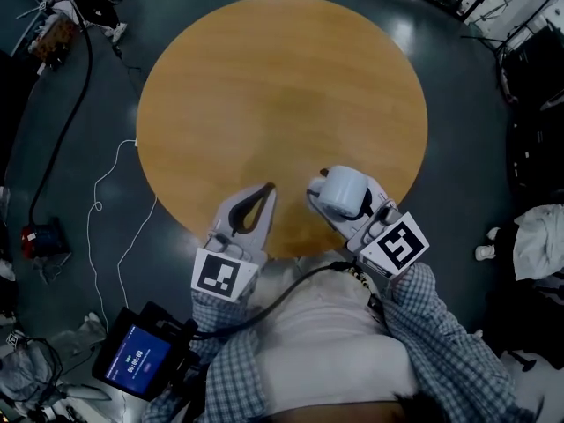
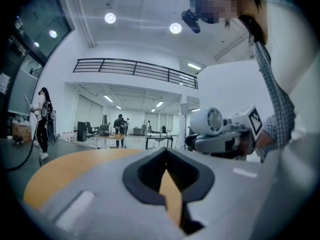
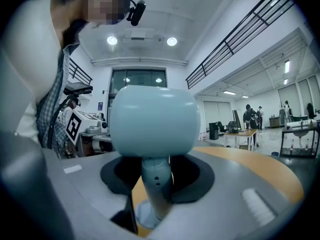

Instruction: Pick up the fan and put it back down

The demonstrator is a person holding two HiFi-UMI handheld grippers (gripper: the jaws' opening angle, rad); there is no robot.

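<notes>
A small pale blue fan (image 1: pixel 342 190) with a rounded head stands at the near edge of the round wooden table (image 1: pixel 264 86). My right gripper (image 1: pixel 319 183) is shut on it. In the right gripper view the fan (image 3: pixel 152 119) fills the middle, its stem (image 3: pixel 156 184) between the jaws and its round base (image 3: pixel 142 216) low over the wood. I cannot tell whether the base touches the table. My left gripper (image 1: pixel 267 188) hovers just left of it, shut and empty. In the left gripper view the left gripper (image 2: pixel 166 151) holds nothing and the fan (image 2: pixel 212 121) shows to the right.
The dark floor around the table carries a white cable (image 1: pixel 106 183), a red device (image 1: pixel 40 236) and a white cloth heap (image 1: pixel 539 236). A unit with a blue screen (image 1: pixel 137 355) hangs at my left hip. People (image 2: pixel 42 119) and work tables (image 2: pixel 112 138) stand far off.
</notes>
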